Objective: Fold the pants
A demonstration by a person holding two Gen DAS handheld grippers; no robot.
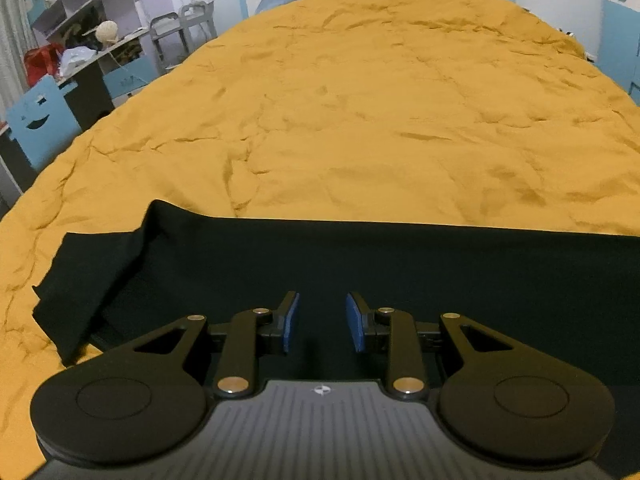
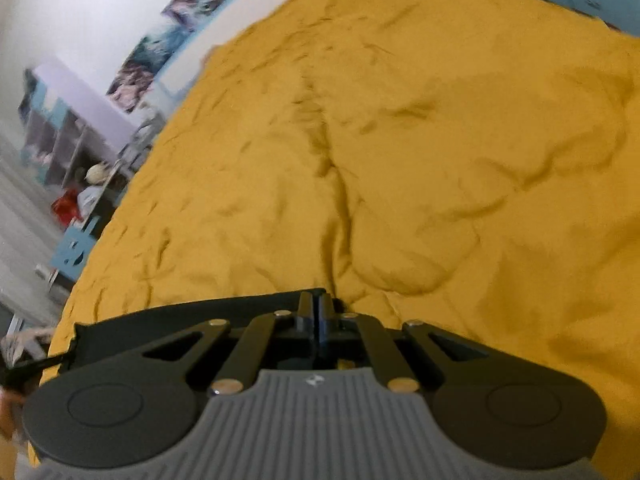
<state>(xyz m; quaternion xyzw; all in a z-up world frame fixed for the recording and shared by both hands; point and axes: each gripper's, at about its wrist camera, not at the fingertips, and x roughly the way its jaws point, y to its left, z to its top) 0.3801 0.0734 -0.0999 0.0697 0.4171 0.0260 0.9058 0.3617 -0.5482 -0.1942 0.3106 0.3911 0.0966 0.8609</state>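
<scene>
1. progress: we read this as early to mid fold. the black pants (image 1: 360, 264) lie as one long band across the near edge of the bed (image 1: 360, 100), with one straight clean edge on the far side. looks like a lengthwise fold is already in, but that is our guess from the shape.
2. left end of the band is not tidy: a flap is turned over at an angle and one corner sticks out on the yellow cover.
3. left gripper (image 1: 322, 320): jaws spread partway, blue pads facing each other with a clear gap. nothing pinched. it hangs just above the dark cloth, mid-band.
4. right gripper (image 2: 319, 320): jaws pressed together right at the far corner of the pants (image 2: 180, 320). dark fabric sits at and under the tips, so we judge it is pinching the cloth edge, but the contact itself is too dark to confirm.
5. left to do, as we judge it: carry that corner over, fold the band across its length, flatten the loose flap.
6. materials: pants are matte, thin, limp, no sheen, crease easily. bed cover is mustard yellow, soft, full of shallow wrinkles, padded underneath. the cloth may drag on it.
7. right view is blurred, so fine detail there is weak.
</scene>
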